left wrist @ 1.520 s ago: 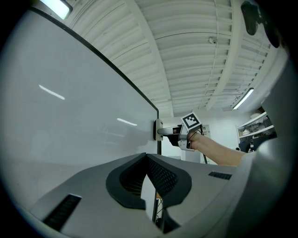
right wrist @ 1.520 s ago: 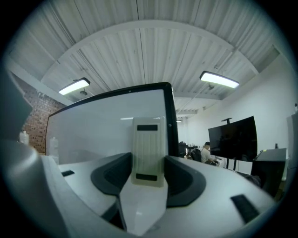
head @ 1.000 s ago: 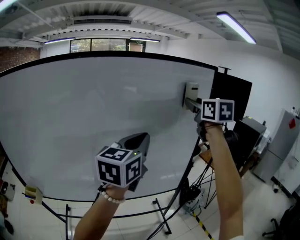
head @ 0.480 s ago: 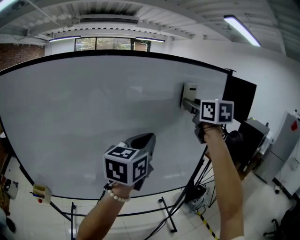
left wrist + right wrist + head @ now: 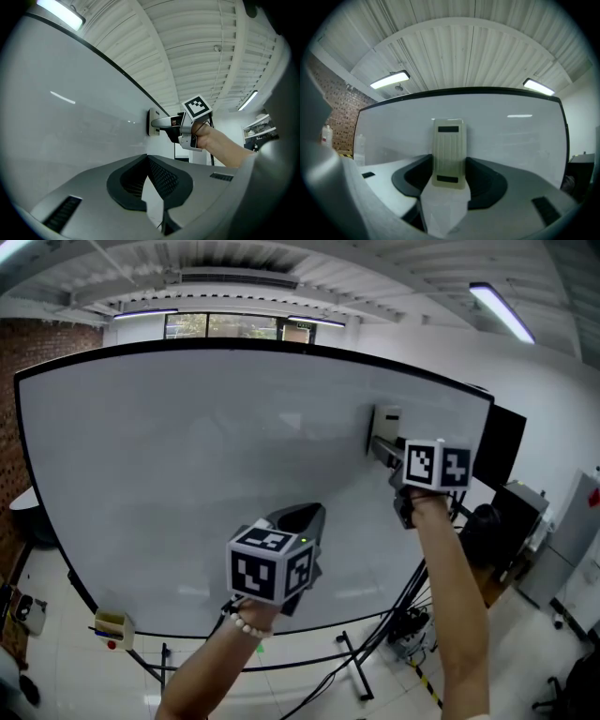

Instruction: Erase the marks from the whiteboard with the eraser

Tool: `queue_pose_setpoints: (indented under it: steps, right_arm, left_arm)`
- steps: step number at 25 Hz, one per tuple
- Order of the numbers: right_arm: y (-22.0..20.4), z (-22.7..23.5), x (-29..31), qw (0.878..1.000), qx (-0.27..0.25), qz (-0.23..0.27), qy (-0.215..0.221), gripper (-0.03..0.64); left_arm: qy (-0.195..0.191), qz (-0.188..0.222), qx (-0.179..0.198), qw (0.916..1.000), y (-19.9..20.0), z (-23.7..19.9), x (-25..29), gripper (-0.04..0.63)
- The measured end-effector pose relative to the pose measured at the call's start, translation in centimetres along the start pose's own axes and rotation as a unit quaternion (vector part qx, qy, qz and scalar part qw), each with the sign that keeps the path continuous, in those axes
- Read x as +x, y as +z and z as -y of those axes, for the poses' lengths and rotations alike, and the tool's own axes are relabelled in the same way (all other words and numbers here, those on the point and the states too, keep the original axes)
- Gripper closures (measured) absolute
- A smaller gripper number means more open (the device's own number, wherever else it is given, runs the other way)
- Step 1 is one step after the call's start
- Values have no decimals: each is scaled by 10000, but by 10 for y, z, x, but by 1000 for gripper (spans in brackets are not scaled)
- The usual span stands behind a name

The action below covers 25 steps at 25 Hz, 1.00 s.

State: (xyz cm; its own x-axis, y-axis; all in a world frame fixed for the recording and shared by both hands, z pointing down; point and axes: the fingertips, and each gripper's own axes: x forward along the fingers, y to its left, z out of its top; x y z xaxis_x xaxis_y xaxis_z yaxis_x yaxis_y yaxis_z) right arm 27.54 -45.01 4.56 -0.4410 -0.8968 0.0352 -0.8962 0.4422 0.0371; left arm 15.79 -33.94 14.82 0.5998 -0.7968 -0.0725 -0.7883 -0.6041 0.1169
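Progress: scanning the whiteboard [image 5: 187, 446] from its left edge to its right, the surface reads a uniform pale grey. No ink strokes show in the head view or in either gripper view, only soft reflections of the ceiling lights. Judgement: erasing looks complete or very nearly so. Faint ghosting cannot be ruled out at this resolution.

Below the whiteboard's lower-left corner, a small yellowish tray [image 5: 111, 624] sits on the frame. Its contents are too small to identify.

In front of the whiteboard's lower middle, the left gripper [image 5: 305, 514] points at the surface. Its jaws are closed tip to tip with nothing between them, and it takes no part in the wiping.

At the whiteboard's upper right, close inside the right edge, the eraser [image 5: 384, 418] lies flat against the surface. The right gripper [image 5: 382, 448] has its jaws clamped on the eraser's two long sides, at its lower half.

Orientation of the eraser: in the right gripper view its ribbed cream back, with a dark slot at each end, faces the camera. The wiping face is therefore turned to the whiteboard. Its long axis runs up and down the whiteboard, roughly parallel to the right edge, with the short axis spanning the jaws.
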Motion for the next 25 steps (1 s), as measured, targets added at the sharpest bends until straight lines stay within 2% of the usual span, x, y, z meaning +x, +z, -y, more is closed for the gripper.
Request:
queue_pose_setpoints:
  steps: [9, 19, 25]
  right_arm:
    - [1, -101, 19, 9999, 99, -57, -100, 368]
    - [0, -188, 28, 9997, -157, -10, -163, 368]
    - [6, -243, 41, 9998, -181, 66, 31, 368]
  left_arm:
    - [-226, -92, -132, 9996, 5, -50, -76, 607]
    - [131, 47, -303, 9994, 9, -78, -128, 607]
    - [247, 79, -346, 9991, 6, -95, -165, 607]
